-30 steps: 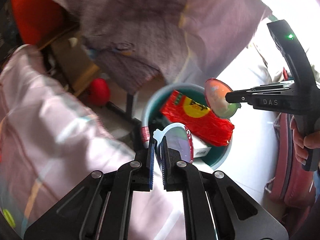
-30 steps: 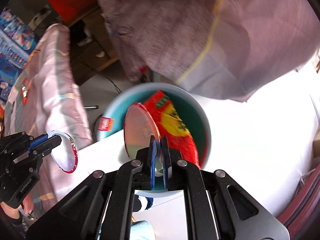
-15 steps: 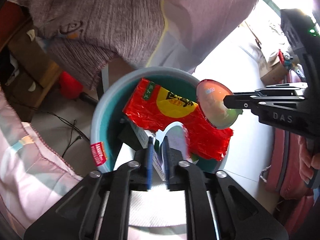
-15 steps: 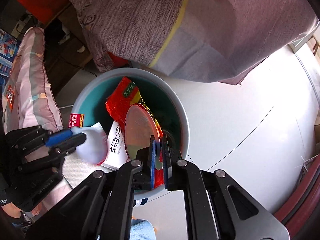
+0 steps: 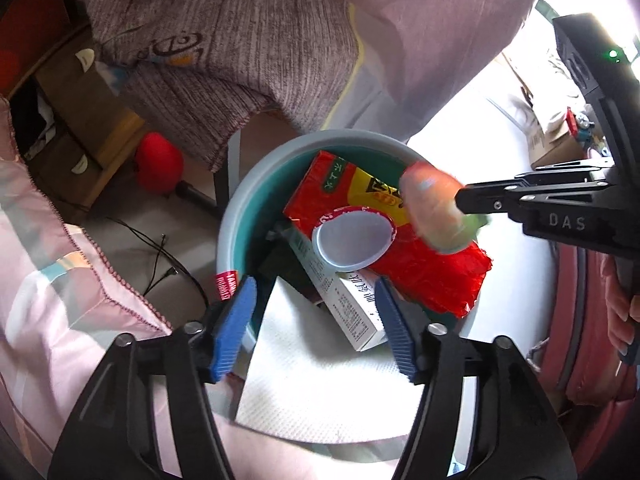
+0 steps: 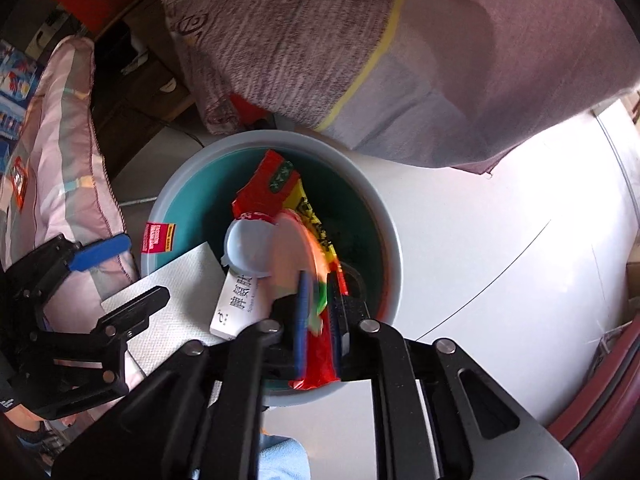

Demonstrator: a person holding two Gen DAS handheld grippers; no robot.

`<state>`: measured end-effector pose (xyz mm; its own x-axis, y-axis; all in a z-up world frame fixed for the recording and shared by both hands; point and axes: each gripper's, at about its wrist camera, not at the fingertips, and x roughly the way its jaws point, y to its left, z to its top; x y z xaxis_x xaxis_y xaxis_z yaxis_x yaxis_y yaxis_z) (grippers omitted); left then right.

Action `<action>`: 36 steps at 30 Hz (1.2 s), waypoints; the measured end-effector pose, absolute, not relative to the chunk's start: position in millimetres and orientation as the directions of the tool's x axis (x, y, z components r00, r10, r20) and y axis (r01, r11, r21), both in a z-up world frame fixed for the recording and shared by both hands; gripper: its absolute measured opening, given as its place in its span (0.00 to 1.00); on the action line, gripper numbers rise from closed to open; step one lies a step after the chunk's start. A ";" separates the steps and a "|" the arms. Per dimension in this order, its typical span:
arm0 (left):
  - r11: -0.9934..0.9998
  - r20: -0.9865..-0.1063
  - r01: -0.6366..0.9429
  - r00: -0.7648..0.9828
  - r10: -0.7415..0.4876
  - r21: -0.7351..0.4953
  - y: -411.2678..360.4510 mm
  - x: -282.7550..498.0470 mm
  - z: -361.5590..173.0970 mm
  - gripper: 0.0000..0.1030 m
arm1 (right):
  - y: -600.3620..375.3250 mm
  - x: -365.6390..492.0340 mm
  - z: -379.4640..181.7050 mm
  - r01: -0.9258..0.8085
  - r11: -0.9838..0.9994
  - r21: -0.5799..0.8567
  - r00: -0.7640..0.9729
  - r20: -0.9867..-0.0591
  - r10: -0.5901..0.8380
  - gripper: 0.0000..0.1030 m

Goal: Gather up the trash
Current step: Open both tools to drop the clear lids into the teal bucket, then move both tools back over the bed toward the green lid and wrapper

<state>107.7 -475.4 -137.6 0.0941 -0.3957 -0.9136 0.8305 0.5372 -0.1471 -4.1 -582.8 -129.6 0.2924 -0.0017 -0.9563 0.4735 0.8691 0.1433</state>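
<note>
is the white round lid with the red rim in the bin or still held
In the bin. The white round lid with the red rim lies on trash inside the grey-rimmed teal bin, clear of the open left gripper.

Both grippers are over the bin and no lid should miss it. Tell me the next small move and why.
Probably open the right gripper a little wider, above the bin. Its jaws have just been opening, and the edge of the blurred orange lid sits between them. On the left gripper the jaws have also just been opening, nothing between them; the white lid lies in the bin.
</note>
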 end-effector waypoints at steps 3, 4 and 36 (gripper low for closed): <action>0.540 -0.909 0.827 0.097 -0.406 -0.153 -469.5 107.0 -132.7 0.67 | -578.5 -5.4 -123.1 0.476 0.870 0.129 0.305 -0.952 -0.026 0.66; 0.543 -0.907 0.825 0.099 -0.409 -0.155 -467.0 107.1 -131.1 0.69 | -577.1 -5.7 -122.0 0.478 0.869 0.132 0.301 -0.954 -0.020 0.69; 0.688 -0.838 0.700 0.249 -0.486 -0.191 -301.6 104.4 -72.0 0.90 | -443.7 20.1 -71.7 0.368 0.929 -0.030 0.230 -0.965 -0.122 0.86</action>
